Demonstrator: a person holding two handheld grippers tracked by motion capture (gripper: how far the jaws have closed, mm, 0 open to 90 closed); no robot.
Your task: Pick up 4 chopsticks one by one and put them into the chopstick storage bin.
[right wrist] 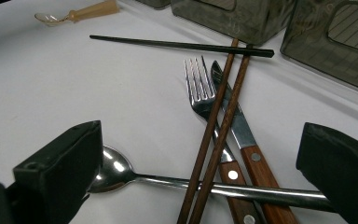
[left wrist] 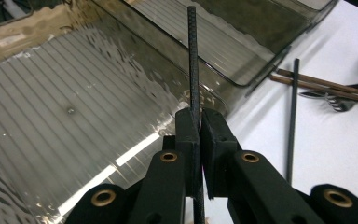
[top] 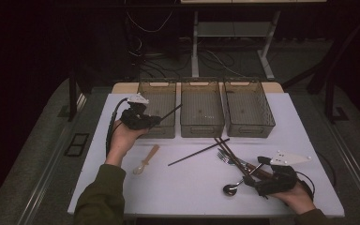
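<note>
The left gripper (left wrist: 199, 122) pinched a black chopstick (left wrist: 193, 60) between closed jaws; gripped near one end, it risked pivoting while the right gripper (right wrist: 200, 158) gaped.

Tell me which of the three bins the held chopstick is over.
The leftmost bin: the left hand-held gripper holds the black chopstick above it; the middle bin and right bin sit farther along.

White table (top: 122, 187), three bins (top: 201, 112), scattered cutlery (top: 232, 161), possibly plastic spoon (top: 145, 161)
</note>
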